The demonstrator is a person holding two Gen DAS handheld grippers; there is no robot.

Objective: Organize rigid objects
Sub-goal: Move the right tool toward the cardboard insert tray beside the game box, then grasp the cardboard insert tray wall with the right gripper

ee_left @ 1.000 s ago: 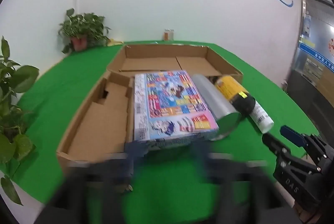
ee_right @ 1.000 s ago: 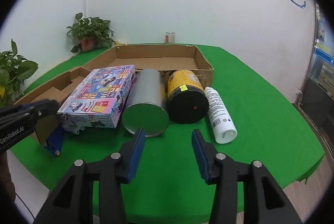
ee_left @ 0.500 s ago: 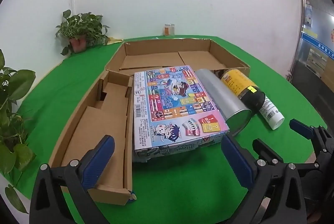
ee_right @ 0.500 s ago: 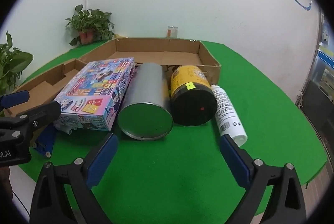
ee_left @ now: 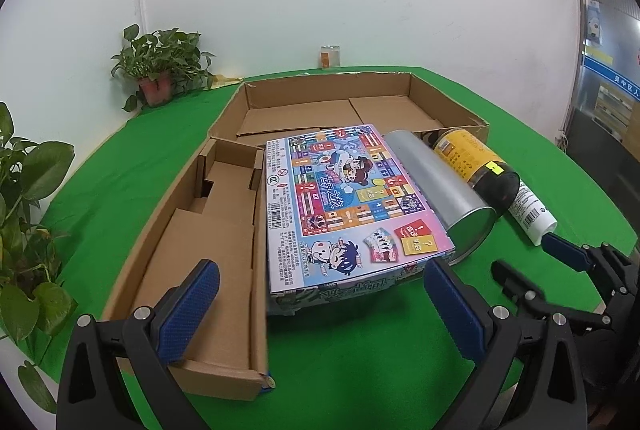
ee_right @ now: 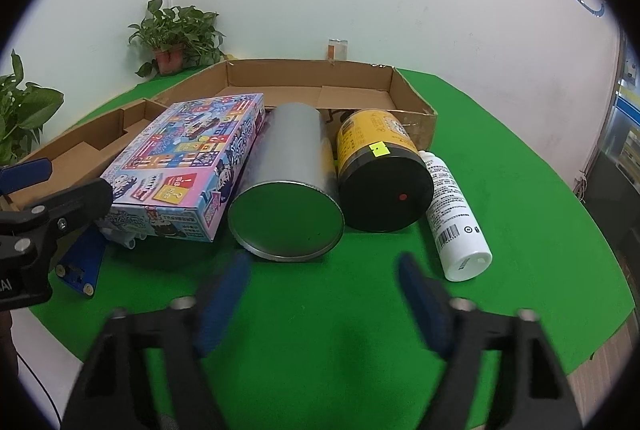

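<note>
Lowest in the right wrist frame, the right claw (ee_right: pixel 322 294) sits blurred, its jaws apart with only green table (ee_right: pixel 320 334) between them; they have just been closing from a wider spread and grip nothing. Bottom of the left wrist frame: the left claw (ee_left: pixel 320 306) stands wide apart, empty, its left pad over the shallow cardboard tray (ee_left: pixel 192 270), its right pad just short of the game box (ee_left: pixel 344 205). Mid-frame lies a row of four, side by side and touching or nearly so: the game box, flat and printed, likely light and stiff, best pinched across a short end or long edge; a silver tin (ee_right: pixel 288 185) on its side, smooth, likely to roll and slip, so take it across the barrel near the rim; a yellow canister (ee_right: pixel 380 165) with black lid, also on its side, probably heavier; and a white bottle (ee_right: pixel 456 209) lying at right, slim, the easiest pinch. Open green table lies in front of the row and to its right, good room for approach. Farther back, the large open carton (ee_right: pixel 412 101) is empty, with low walls to clear. Beyond that, potted plants (ee_right: pixel 176 37) at upper left, a small jar (ee_right: pixel 337 49) by the wall.
</note>
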